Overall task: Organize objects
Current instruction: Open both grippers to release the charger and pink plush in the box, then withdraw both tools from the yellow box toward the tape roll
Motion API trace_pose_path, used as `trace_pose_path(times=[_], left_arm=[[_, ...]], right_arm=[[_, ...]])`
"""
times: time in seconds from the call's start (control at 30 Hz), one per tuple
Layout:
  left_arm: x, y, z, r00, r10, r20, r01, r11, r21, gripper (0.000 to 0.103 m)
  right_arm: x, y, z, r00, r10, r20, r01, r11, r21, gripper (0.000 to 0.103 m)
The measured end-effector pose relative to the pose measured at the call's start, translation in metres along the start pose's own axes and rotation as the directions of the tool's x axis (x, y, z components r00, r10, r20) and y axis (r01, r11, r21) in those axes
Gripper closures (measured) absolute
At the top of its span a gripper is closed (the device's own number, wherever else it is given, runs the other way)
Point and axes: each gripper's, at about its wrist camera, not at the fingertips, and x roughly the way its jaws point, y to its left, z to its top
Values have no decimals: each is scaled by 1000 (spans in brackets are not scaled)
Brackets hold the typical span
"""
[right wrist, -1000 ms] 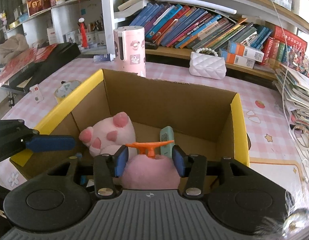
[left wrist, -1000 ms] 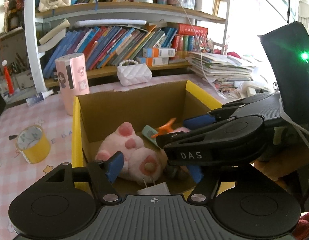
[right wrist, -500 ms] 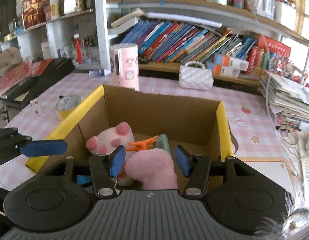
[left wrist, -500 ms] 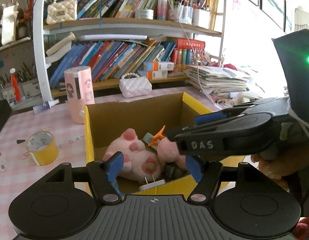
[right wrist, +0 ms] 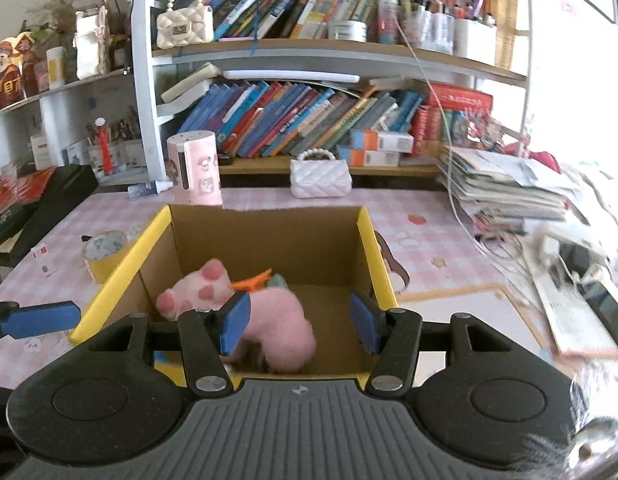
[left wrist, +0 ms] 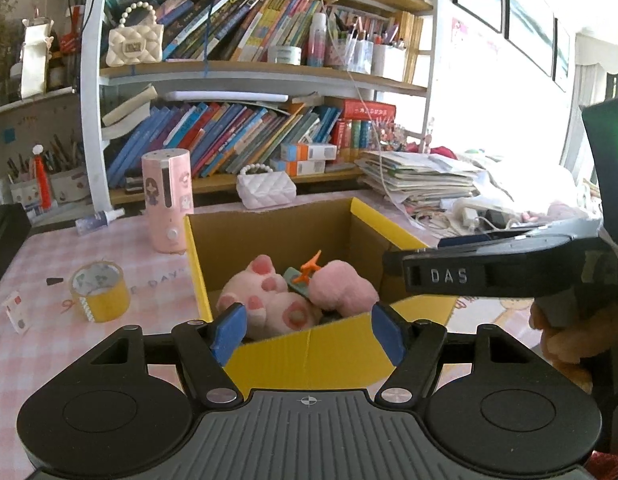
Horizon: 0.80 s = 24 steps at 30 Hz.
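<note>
In the cardboard box [right wrist: 265,236] on the pink checked table [right wrist: 425,240] lie a pink plush toy [right wrist: 283,326], a pink paw plush [left wrist: 261,296] and an orange clip [right wrist: 251,280]. The right gripper [right wrist: 299,322] hangs over the box's near edge, its jaws having just been opening and nothing gripped between them. The left gripper [left wrist: 307,328] is parted and empty too. A tape roll [left wrist: 101,292] sits left of the box.

Pink-checked tabletop [left wrist: 41,264] backs onto a bookshelf [left wrist: 261,70] crammed with leaning books; cream quilted handbag [left wrist: 135,42] on its upper board. Stack of papers [left wrist: 421,178] at right edge. White quilted purse [right wrist: 321,176] beside the lower shelf.
</note>
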Motion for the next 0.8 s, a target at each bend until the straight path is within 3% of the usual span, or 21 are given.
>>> trace_pose_path(times=[0.23,0.53,0.8], left_arm=[[-24,7,-16,1000,-2,-22,2,1000,5,27],[-46,23,-40,995,17,-98,-19,1000,-17,21],[-60,27,-61,985,42,-164,-41,999,11,21]], right_arm=[[-31,21,-27,998,-60,-22,60,998,14,40],[-52,41,-63,986,-128,-108,135,989,63,36],[-68,59,-87,978,-134,-160,145,987,65,32]])
